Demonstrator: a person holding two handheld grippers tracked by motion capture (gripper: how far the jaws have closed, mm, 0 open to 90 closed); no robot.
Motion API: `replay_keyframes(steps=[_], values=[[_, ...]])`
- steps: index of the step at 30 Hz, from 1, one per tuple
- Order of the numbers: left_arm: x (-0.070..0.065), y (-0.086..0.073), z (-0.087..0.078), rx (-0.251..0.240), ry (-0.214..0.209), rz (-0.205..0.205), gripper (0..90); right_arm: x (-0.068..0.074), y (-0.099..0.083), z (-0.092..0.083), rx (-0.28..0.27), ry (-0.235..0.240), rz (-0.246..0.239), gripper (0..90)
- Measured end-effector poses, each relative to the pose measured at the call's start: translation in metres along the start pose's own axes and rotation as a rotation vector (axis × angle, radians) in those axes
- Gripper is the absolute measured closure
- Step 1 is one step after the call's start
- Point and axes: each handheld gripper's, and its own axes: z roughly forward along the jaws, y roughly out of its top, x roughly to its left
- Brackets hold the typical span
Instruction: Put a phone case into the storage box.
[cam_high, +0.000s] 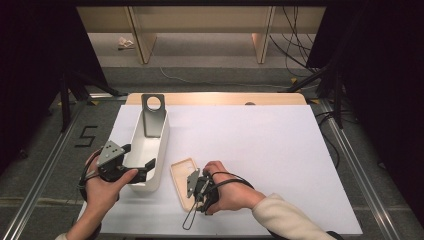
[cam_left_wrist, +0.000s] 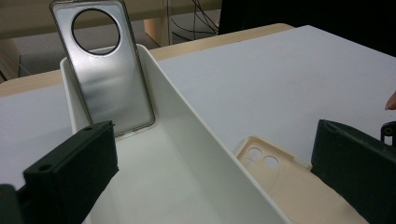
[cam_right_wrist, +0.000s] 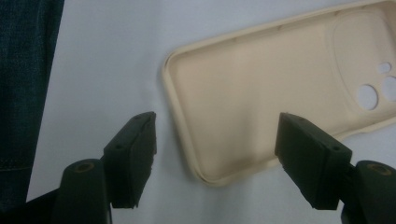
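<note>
White sheet covers the table (cam_high: 280, 150); right half of the frame bare, wooden edge at the top. Left of centre: long white bin (cam_high: 148, 150), smooth plastic, open top. Grey translucent phone case (cam_high: 152, 114) with a round camera hole leans upright inside its far end. Left gripper (cam_high: 145, 170) open, jaws straddling the bin's near right wall. Beige matte phone case (cam_right_wrist: 275, 93) lies flat, hollow side up, just right of the bin. Right gripper (cam_right_wrist: 215, 154) open above its near corner, jaws clear of it.
</note>
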Motion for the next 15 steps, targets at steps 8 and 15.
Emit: replay_keyframes(steps=[8, 15], values=[[-0.0001, -0.0001, 0.0002, 0.001, -0.001, -0.001, 0.0, 0.0004, 0.0033, 0.0037, 0.044, -0.004, -0.048, 32.9], [0.0, -0.0001, 0.0005, 0.001, -0.004, -0.001, 0.0, -0.0007, 0.0069, 0.0072, 0.077, -0.01, -0.071, 33.1]])
